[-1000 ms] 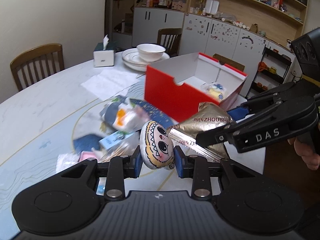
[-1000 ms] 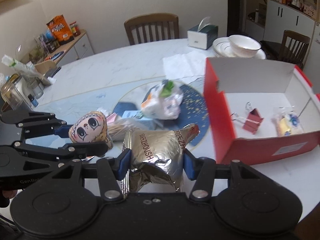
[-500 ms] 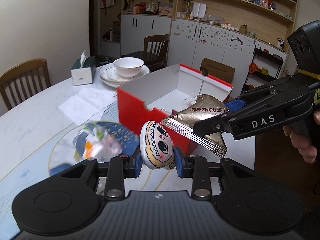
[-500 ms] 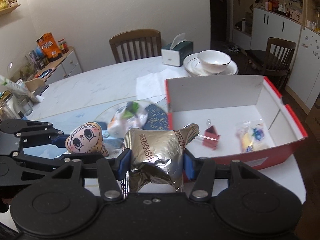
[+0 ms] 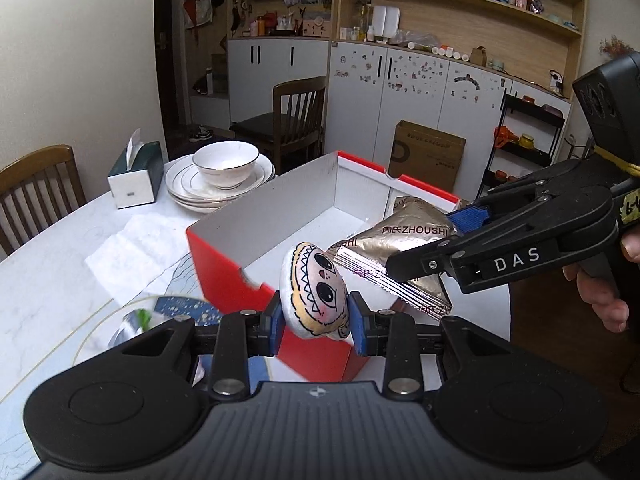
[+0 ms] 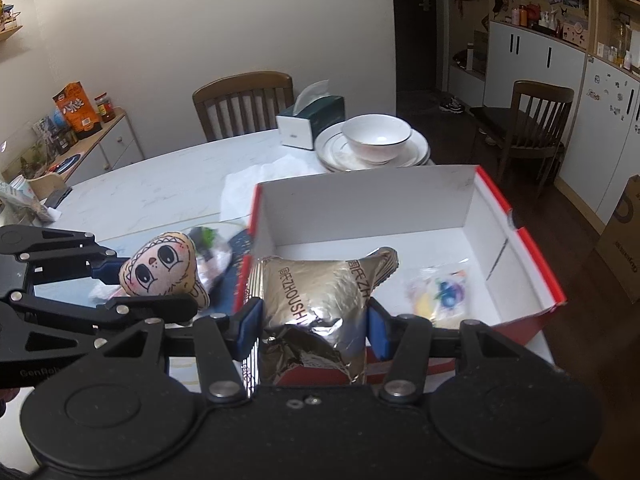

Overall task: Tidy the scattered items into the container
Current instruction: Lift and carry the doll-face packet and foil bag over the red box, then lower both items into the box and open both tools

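Left gripper (image 5: 314, 322) clamps the plush doll (image 5: 314, 290) over the red box (image 5: 224, 268).

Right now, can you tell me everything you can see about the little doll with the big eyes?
The doll is a small, soft, stuffed cloth face, cream and peach, with big black eyes, pink cheeks and a zigzag-trimmed hood drawn in black. The left gripper is shut on it, blue pads squeezing both sides, holding it tilted in the air by the red box's near corner. Nothing else touches it; the shiny snack bag hangs just beside it.
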The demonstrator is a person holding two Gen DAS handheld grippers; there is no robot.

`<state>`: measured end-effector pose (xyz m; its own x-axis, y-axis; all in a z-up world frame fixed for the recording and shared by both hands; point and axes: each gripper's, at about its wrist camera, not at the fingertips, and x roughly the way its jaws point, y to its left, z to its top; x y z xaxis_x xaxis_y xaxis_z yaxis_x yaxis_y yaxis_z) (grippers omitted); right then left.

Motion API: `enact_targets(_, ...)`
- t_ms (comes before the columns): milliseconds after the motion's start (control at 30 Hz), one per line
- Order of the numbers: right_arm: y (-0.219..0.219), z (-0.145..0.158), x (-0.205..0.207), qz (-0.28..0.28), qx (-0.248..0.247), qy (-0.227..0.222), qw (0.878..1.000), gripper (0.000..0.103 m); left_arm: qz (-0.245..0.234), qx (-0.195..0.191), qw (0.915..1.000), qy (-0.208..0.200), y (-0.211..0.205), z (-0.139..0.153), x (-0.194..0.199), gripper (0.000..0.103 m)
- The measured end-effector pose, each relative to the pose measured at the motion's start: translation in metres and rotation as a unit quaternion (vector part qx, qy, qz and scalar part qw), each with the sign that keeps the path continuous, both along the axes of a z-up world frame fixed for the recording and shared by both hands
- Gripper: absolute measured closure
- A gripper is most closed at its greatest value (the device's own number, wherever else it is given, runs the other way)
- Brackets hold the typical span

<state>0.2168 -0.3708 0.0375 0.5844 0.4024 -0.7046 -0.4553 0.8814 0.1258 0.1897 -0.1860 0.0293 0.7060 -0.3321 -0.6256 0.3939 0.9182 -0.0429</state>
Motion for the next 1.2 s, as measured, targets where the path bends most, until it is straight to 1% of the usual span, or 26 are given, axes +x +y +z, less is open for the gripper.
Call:
enact_targets(167,-0.015,-0.001,0.017,-0.003,-0.003,-0.002,1.0,0.05,-0.001,0.009,1.0,0.002,-0.015,-0.001,0.018,0.072)
enact_targets(400,-0.032,-0.01,0.047,-0.011,-0.008,0.006,1.0,0.051,0.002,0.029,0.9995,0.012,-0.034,-0.006,0.055,0.072)
enact_targets(700,-0.039,-0.021,0.08,-0.009,-0.021,0.012,1.0,0.051,0.003,0.055,0.998,0.032,-0.05,-0.019,0.098,0.072)
enact_targets(867,-0.042,-0.029,0.1,-0.004,-0.032,0.018,0.999,0.051,0.007,0.063,0.9963,0.057,-0.053,-0.029,0.121,0.072)
enact_targets(1200,-0.04,-0.048,0.138,-0.01,-0.043,0.039,0.998,0.05,0.017,0.08,0.9911,0.104,-0.055,-0.049,0.153,0.072)
